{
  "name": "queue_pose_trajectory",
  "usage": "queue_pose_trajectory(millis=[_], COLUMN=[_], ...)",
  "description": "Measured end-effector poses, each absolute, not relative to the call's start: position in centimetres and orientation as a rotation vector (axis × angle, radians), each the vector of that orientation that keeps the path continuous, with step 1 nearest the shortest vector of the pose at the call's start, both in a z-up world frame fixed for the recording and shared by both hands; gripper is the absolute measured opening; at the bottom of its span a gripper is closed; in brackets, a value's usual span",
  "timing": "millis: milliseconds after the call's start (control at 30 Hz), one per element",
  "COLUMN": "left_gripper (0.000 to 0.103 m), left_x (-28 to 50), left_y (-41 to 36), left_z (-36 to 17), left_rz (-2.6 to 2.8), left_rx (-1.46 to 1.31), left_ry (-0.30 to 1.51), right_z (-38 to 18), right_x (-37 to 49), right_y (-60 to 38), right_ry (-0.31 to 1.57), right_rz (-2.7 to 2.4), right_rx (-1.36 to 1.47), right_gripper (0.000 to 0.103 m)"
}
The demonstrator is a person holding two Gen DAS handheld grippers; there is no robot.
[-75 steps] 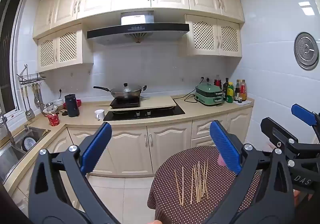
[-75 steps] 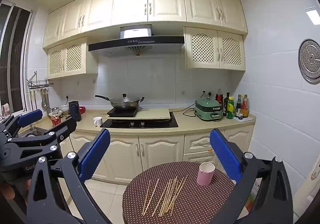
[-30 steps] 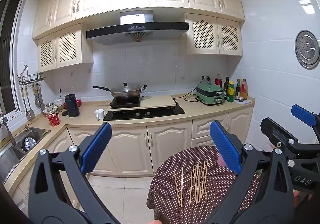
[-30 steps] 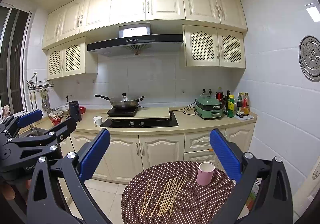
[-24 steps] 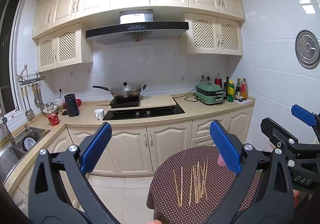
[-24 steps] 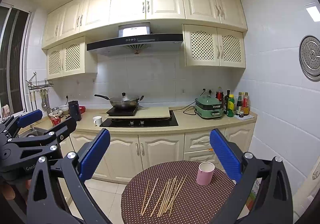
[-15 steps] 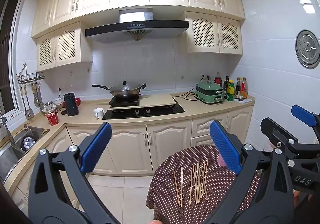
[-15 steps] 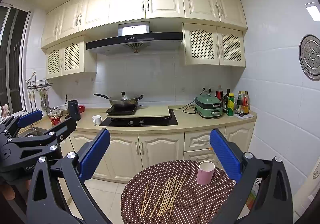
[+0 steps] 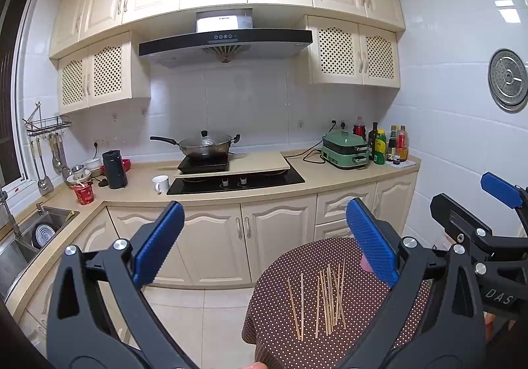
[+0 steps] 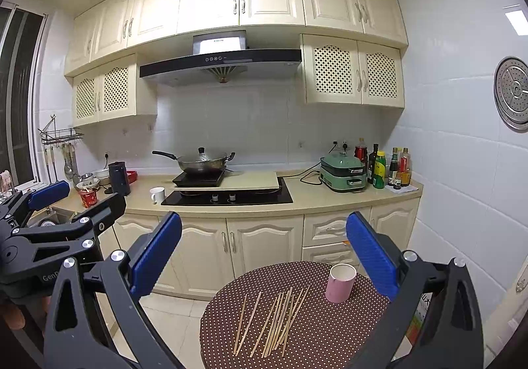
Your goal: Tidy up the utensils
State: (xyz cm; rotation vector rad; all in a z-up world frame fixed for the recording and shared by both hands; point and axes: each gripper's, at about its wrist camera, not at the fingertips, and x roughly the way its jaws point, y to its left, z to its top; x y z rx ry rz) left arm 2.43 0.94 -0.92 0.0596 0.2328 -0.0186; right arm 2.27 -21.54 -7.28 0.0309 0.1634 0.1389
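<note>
Several wooden chopsticks (image 10: 274, 319) lie loose on a small round table (image 10: 313, 336) covered in a brown dotted cloth. A pink cup (image 10: 340, 282) stands upright at the table's back right. My right gripper (image 10: 264, 253) is open, held above and short of the table, nothing between its blue pads. In the left wrist view the chopsticks (image 9: 325, 299) lie on the table (image 9: 274, 319) at lower right. My left gripper (image 9: 264, 243) is open too, left of the table and above the floor. The cup is mostly hidden behind its right finger.
A kitchen counter (image 10: 313, 197) runs along the back wall with a wok (image 10: 201, 163), a white mug (image 10: 157, 195), a green cooker (image 10: 343, 176) and bottles (image 10: 389, 168). A sink (image 9: 36, 230) sits at the left. Tiled floor (image 9: 204, 319) lies between table and cabinets.
Both views have drifted slightly: the table and chopsticks sit a touch lower and more left in frame. Both grippers stay open and nothing on the table has moved.
</note>
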Motion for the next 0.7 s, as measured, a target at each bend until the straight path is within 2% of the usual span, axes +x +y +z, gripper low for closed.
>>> queue_pose_trajectory(millis=[700], left_gripper=[0.097], left_x=[5.4], left_y=[4.1], left_z=[-1.8], left_rz=[-0.056], left_rx=[0.055], left_ry=[0.244], right_z=[-8.0], right_x=[3.6], right_y=[-17.5], right_ry=[0.166], right_rz=[0.077], right_rx=[0.012], right_gripper=[0.096])
